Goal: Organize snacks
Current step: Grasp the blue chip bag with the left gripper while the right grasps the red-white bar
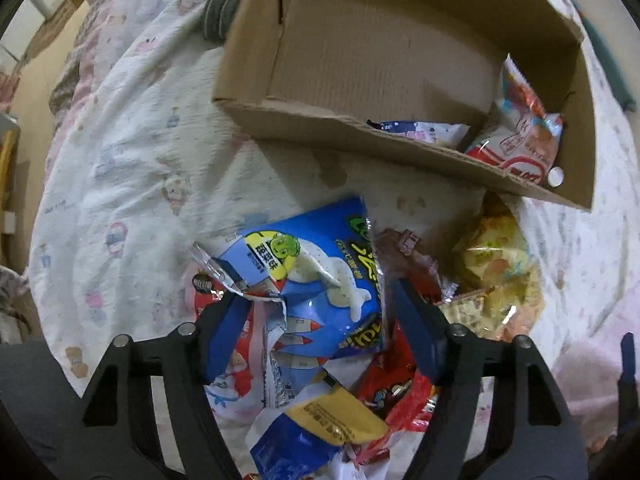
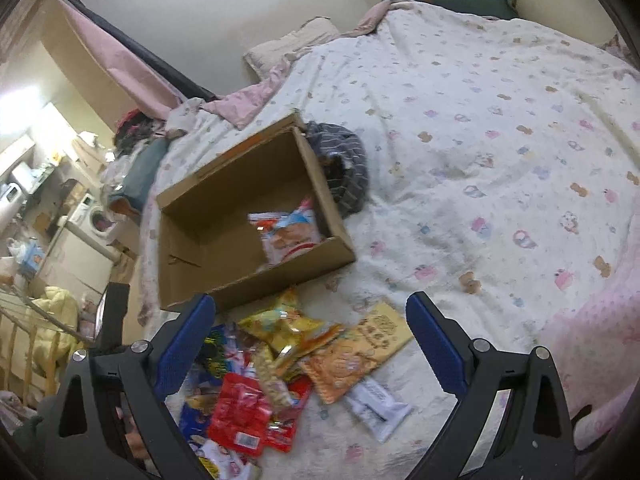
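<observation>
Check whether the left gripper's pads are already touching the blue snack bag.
Cannot tell. In the left wrist view the left gripper straddles the blue snack bag, and each pad's edge overlaps the wrapper, so neither contact nor a gap shows plainly.

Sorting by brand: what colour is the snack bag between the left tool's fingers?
Blue bag, with a green cartoon; clearest in the left wrist view.

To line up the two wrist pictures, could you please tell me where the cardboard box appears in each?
Left wrist: the cardboard box fills the upper centre and right, beyond the snack pile.
Right wrist: the box sits left of centre, above the pile.
Shared landmark: the red-and-white snack bag inside the box.
</observation>
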{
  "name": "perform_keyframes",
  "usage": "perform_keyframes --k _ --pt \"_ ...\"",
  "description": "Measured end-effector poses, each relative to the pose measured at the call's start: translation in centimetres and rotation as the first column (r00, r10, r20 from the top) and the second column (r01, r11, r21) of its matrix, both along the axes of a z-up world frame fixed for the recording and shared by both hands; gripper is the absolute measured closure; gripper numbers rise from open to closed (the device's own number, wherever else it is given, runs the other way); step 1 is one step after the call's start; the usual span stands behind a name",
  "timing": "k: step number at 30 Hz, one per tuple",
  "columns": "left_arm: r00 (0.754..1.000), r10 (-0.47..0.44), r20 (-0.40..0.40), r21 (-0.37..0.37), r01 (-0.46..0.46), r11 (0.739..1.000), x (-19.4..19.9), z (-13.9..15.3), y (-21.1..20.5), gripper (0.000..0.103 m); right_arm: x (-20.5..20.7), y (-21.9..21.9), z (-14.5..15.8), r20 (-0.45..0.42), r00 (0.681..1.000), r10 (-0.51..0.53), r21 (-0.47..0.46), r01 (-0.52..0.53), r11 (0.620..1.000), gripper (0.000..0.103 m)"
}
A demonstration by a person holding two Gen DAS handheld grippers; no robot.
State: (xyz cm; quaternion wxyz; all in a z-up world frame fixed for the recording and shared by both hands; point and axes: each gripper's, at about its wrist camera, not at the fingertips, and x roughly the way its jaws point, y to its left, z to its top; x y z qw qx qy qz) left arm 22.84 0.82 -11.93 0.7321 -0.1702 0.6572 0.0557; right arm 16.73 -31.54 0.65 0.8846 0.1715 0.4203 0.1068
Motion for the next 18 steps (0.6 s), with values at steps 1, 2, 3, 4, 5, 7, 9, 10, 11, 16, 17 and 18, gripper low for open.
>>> perform_keyframes --k 1,2,3,4,5,7,9,10,11,16,17,18 --pt "1.0 -0.003 -0.002 0.004 0.003 1.0 0.1 -0.1 -0.2 0.034 0.1 -0.4 -0.3 -0.012 1.0 -0.025 -0.036 0.025 0.999 0.004" --pt "1.0 -0.004 -0.007 0.006 0.004 1.0 0.1 -0.2 -0.4 0.034 0.2 -0.7 -0.6 -0.024 0.999 -0.041 -0.06 0.04 0.997 0.004" --pt "1.0 -0.002 -0.01 0.004 0.002 1.0 0.1 -0.2 -0.4 0.034 0.4 -1.0 -0.9 -0.042 0.998 -0.056 -0.079 0.052 0.995 0.004" --pt "1.0 -0.001 -0.01 0.006 0.001 1.0 0.1 -0.3 -0.5 0.034 0.6 -1.6 -1.5 -0.07 0.995 -0.072 -0.088 0.066 0.994 0.004" --pt "1.0 0.0 -0.007 0.005 0.0 1.0 0.1 -0.2 -0.5 0.036 0.9 -2.3 -2.3 -0.109 0.99 -0.087 -0.083 0.079 0.993 0.004" --pt "1.0 -0.004 -0.001 0.015 0.004 1.0 0.2 -0.2 -0.5 0.052 1.4 -3.3 -4.1 -0.195 0.977 -0.085 -0.042 0.078 0.996 0.004" --pt "1.0 -0.008 -0.001 0.011 0.008 1.0 0.2 -0.1 -0.6 0.053 1.7 -3.4 -6.1 -0.296 0.954 -0.044 -0.015 0.041 0.999 0.004" --pt "1.0 -0.012 0.003 0.007 0.012 1.0 0.1 0.1 -0.5 0.053 1.8 -3.1 -7.1 -0.343 0.939 -0.018 -0.009 0.015 1.0 0.004" --pt "1.0 -0.01 0.01 0.006 0.01 1.0 0.1 0.2 -0.4 0.053 1.9 -2.4 -8.2 -0.39 0.92 0.029 -0.016 -0.038 0.999 0.005" --pt "1.0 -0.011 0.023 -0.008 0.011 1.0 0.2 1.1 0.8 0.055 1.1 3.4 -9.6 -0.407 0.898 0.167 -0.262 -0.29 0.921 0.005" --pt "0.999 -0.015 0.033 -0.004 0.015 1.0 0.1 1.4 0.9 0.055 0.8 4.9 -10.1 -0.421 0.883 0.208 -0.306 -0.354 0.884 0.005" --pt "0.999 -0.022 0.046 0.003 0.022 1.0 0.0 1.7 1.2 0.055 0.6 5.3 -10.5 -0.432 0.874 0.225 -0.313 -0.379 0.871 0.005"
